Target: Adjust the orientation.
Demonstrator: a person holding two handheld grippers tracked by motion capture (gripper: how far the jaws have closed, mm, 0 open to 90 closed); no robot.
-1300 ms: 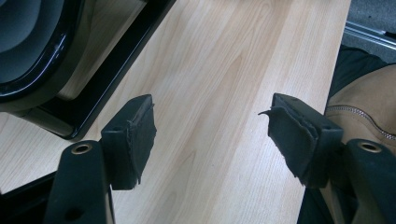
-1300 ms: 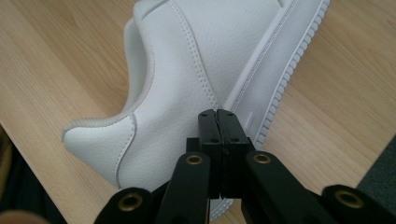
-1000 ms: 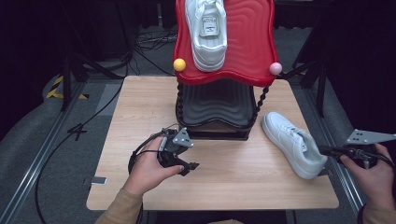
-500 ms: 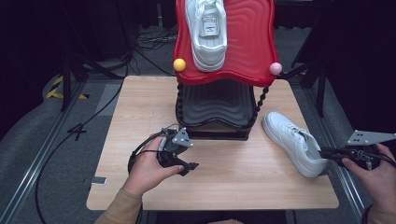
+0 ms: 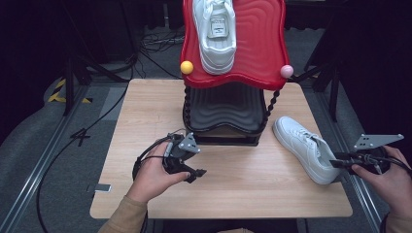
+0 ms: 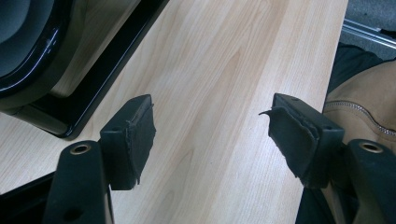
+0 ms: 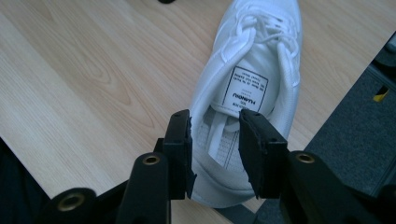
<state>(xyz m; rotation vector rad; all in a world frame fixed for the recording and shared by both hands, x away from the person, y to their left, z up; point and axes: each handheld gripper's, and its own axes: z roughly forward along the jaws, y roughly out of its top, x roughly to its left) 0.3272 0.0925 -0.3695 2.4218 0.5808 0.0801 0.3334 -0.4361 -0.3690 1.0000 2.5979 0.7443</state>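
Two shoes: one white sneaker [image 5: 215,34] sits on the red rack top [image 5: 262,48]; the other white sneaker [image 5: 303,148] lies on the table [image 5: 233,194], right of the rack.
My right gripper [image 7: 215,140]: jaws have just been opening, now half spread; one jaw is inside the heel opening, one outside, and I judge neither pad is pressing.
Shoe axis: in the high view it runs from the toe near the rack to the heel at the right table edge, pointing back at my right gripper [image 5: 340,162].
My left gripper [image 6: 210,135]: jaws spread wide over bare wood, well apart from the sneaker.
Nearer hand: my right, at the heel.
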